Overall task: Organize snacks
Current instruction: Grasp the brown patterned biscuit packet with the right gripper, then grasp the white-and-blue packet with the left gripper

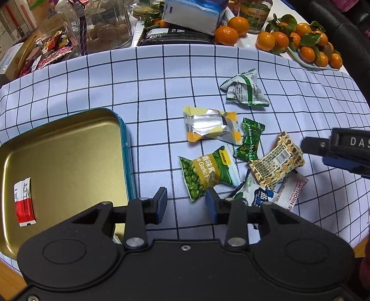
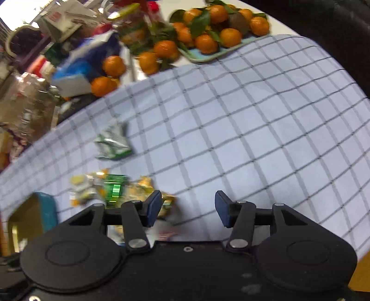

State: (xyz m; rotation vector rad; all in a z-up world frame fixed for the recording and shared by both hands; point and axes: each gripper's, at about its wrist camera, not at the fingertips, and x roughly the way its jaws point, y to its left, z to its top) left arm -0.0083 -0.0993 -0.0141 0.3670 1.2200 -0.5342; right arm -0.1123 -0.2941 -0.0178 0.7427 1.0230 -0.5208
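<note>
A gold tin tray with a teal rim [image 1: 69, 148] lies at the left and holds one red-and-white sachet [image 1: 24, 205]. Several snack packets lie on the checked cloth: a green pea packet [image 1: 208, 172], a yellow-and-silver one [image 1: 211, 126], a dark green candy [image 1: 251, 142], a white-and-green one [image 1: 246, 89], a tan nut packet [image 1: 276, 161] and a hawthorn stick [image 1: 291, 196]. My left gripper [image 1: 186, 203] is open and empty, just in front of the pea packet. My right gripper [image 2: 188, 208] is open and empty; its view is blurred, with the packets [image 2: 115, 189] to its left. It also shows in the left wrist view [image 1: 335, 150].
Tangerines on a plate [image 1: 307, 44] sit at the back right. A glass jar of walnuts [image 1: 108, 27], a blue-and-white pack [image 1: 194, 14], a dark packet [image 1: 175, 36] and red wrapped sweets [image 1: 50, 53] crowd the back edge. The cloth's right side [image 2: 254, 139] is bare.
</note>
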